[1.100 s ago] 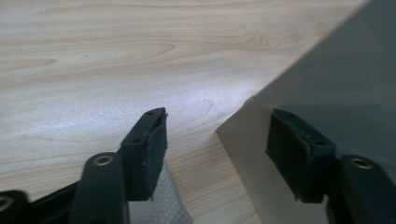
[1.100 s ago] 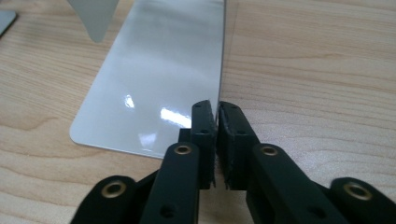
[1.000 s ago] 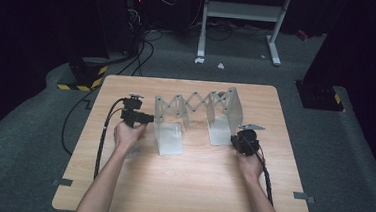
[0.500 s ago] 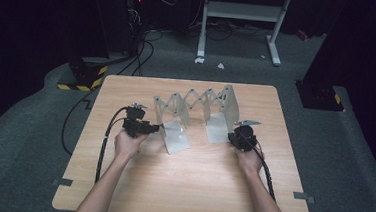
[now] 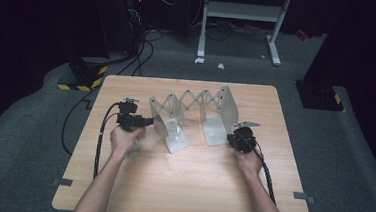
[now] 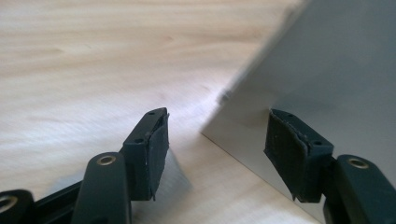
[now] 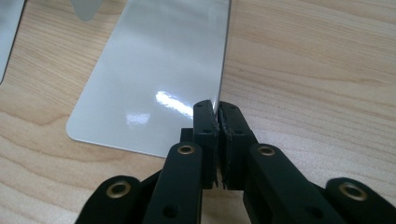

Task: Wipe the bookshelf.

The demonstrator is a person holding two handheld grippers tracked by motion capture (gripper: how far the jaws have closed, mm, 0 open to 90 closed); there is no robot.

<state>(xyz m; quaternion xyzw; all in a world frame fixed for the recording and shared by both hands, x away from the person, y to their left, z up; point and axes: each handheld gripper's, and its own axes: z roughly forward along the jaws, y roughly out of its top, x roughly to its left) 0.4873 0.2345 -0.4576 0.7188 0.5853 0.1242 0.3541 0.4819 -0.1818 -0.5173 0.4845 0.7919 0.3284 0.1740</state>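
**One end pinned, the other still free**

On the wooden counter [image 5: 180, 185], the right claw [image 7: 217, 116] is clamped tight on the edge of the expanding metal bookend rack's [image 5: 195, 117] right plate [image 7: 154, 88]. The left claw [image 6: 219, 144], jaws just opening and gripping nothing, stands at the left plate's [image 6: 327, 70] edge, one pad in front of it. Next, likely: straddle that edge and close.

High cam looks fwd/down over whole table [image 5: 180, 185]; both gripper cams sit low, close-up, sharing tabletop w/ it.
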